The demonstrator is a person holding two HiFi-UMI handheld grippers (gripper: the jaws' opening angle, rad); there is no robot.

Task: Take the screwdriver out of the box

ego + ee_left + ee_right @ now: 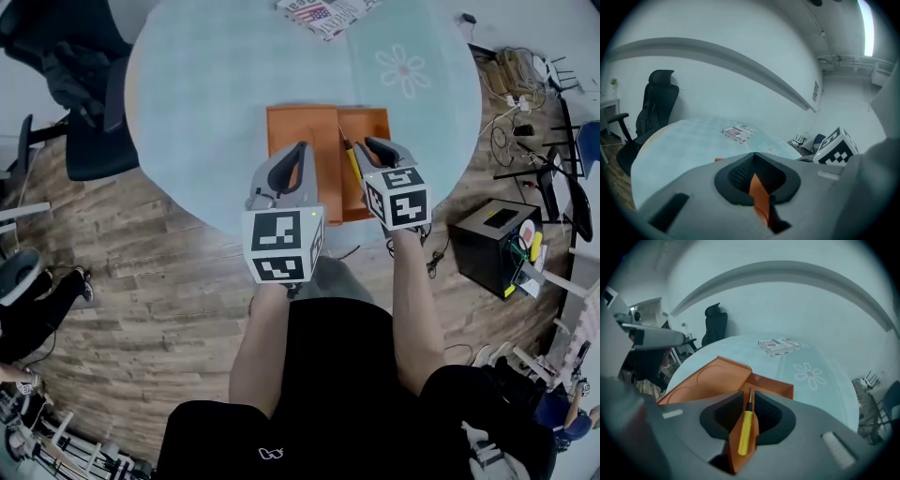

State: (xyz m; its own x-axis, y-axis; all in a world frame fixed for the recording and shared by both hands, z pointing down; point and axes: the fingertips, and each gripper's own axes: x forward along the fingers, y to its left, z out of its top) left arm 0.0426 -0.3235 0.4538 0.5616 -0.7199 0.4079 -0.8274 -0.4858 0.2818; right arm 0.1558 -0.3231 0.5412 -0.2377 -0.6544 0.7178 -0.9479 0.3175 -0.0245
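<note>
An open orange box (pixel 373 120) lies near the front edge of the round table, its lid (pixel 292 127) folded out to the left. A yellow-handled screwdriver (pixel 351 161) lies inside the box. My right gripper (pixel 380 148) hovers over the box with its jaws open. In the right gripper view the screwdriver (pixel 746 430) shows in the gap between the jaws of the right gripper (pixel 749 397), untouched by the pads. My left gripper (pixel 301 148) is over the lid, tips together. In the left gripper view only an orange sliver shows behind the tips of the left gripper (pixel 753 164).
The table (pixel 206 84) has a pale blue cloth with a flower print (pixel 403 67). A printed booklet (pixel 323 11) lies at its far edge. A black office chair (pixel 84 84) stands at the left. A black case (pixel 492 244) and cables sit on the floor at the right.
</note>
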